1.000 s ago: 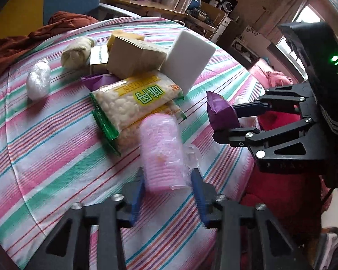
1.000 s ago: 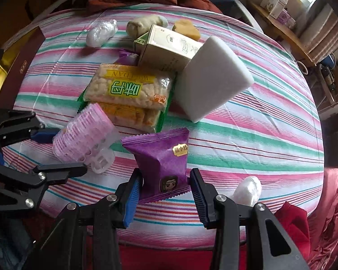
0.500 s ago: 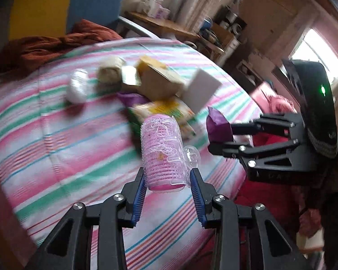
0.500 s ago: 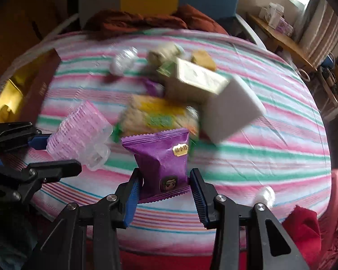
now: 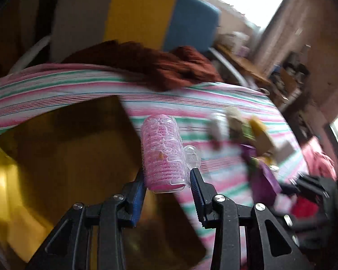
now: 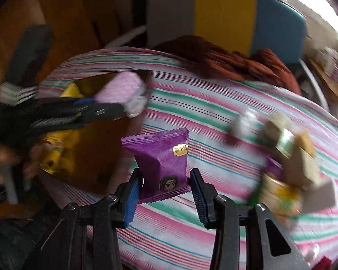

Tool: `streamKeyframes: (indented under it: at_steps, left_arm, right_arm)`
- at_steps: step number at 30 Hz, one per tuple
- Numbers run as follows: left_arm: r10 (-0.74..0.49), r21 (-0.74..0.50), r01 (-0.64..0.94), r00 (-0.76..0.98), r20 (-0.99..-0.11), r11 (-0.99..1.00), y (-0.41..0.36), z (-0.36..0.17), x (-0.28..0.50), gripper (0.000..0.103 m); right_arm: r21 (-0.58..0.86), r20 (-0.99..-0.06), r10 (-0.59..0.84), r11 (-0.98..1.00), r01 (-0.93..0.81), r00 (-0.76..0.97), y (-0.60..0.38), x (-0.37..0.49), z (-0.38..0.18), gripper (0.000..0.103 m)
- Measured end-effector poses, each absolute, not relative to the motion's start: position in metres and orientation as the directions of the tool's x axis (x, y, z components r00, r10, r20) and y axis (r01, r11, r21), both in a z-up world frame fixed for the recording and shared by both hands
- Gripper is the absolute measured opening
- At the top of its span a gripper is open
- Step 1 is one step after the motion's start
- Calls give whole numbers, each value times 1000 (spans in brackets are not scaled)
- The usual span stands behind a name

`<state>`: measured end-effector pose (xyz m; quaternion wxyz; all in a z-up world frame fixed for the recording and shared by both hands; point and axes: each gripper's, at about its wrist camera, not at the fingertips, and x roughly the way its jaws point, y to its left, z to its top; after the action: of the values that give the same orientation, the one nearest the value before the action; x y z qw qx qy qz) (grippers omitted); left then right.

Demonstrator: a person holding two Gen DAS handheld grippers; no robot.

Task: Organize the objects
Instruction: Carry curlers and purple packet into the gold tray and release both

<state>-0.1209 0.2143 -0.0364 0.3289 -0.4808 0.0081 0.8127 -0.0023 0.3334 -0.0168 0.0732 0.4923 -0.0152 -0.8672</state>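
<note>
Pink roller [image 5: 163, 155], purple packet [image 6: 161, 157] still clamped in left, right jaws; both swung over gold box [image 5: 63, 153].

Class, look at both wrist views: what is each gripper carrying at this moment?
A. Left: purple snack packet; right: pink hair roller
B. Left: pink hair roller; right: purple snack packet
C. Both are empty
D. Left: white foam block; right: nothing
B: the left gripper is clamped on the pink hair roller, and the right gripper is clamped on the purple snack packet.
</note>
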Motion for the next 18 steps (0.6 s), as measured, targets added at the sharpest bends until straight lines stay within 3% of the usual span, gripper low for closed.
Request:
streamKeyframes:
  at_steps: [5, 10, 18]
  left_arm:
    - [458, -278, -461, -343, -820, -843, 189, -53, -174, 40]
    - [461, -332, -353, -394, -795, -875, 156, -49, -194, 63]
    - [380, -276, -275, -482, -789, -921, 93, -37, -162, 74]
  right_arm:
    - [131, -854, -213, -971, 200, -474, 283, -26, -21, 43]
    - [142, -867, -228, -966, 218, -443, 253, -51, -33, 44]
    - [179, -846, -226, -974, 142, -484, 250, -73, -40, 52]
